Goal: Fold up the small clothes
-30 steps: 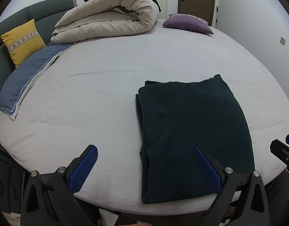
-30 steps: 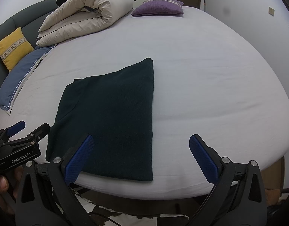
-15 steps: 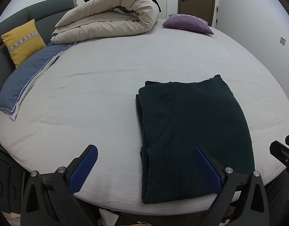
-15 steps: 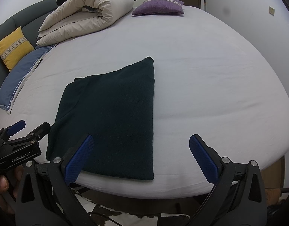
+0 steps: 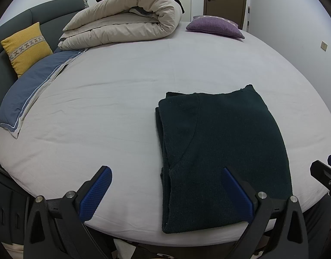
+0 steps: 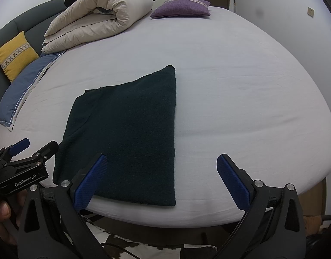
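A wide bed (image 5: 126, 90) under a pale sheet carries a rolled duvet (image 5: 126, 28) at its far side. Near the front edge lies a dark green sweater (image 5: 221, 146), folded into a flat rectangle, knit surface smooth, layered edges stacked along its left side, a curved seam across the top layer. The left gripper (image 5: 167, 192) and the right gripper (image 6: 161, 179) hover at the bed's front edge, fingers spread wide, holding nothing.

A rolled duvet (image 5: 126, 23), purple cushion (image 5: 215, 26), yellow cushion (image 5: 27, 47) and blue pillow (image 5: 31, 95) are lying at the bed's (image 5: 122, 99) far end.
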Available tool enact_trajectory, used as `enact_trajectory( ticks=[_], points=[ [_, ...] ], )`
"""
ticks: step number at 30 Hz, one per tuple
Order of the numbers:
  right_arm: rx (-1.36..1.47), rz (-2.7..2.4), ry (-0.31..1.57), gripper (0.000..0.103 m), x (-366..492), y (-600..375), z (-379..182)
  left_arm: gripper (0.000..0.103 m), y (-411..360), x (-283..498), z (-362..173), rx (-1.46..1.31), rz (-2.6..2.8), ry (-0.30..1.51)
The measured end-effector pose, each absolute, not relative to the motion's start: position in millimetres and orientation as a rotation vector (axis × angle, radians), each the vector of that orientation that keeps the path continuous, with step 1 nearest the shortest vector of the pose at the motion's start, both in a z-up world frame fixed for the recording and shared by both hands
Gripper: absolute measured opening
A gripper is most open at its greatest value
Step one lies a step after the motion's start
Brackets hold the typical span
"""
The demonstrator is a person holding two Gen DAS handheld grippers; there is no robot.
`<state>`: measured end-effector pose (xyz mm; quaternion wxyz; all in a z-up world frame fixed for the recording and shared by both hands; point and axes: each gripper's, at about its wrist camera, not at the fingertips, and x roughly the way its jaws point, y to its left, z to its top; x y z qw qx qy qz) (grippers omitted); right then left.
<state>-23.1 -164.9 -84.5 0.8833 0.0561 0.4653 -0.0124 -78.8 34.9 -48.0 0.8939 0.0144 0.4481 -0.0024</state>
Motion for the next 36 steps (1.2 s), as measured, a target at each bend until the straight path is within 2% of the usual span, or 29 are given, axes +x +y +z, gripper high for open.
enact_trajectory(
  ticks=[36],
  points=[
    [0.114, -0.020, 0.972, 0.103, -21.4, -166.5, -84.1, 0.103, 34.2, -82.3, -48.3, 0.032, 0.002, 0.932]
  ],
)
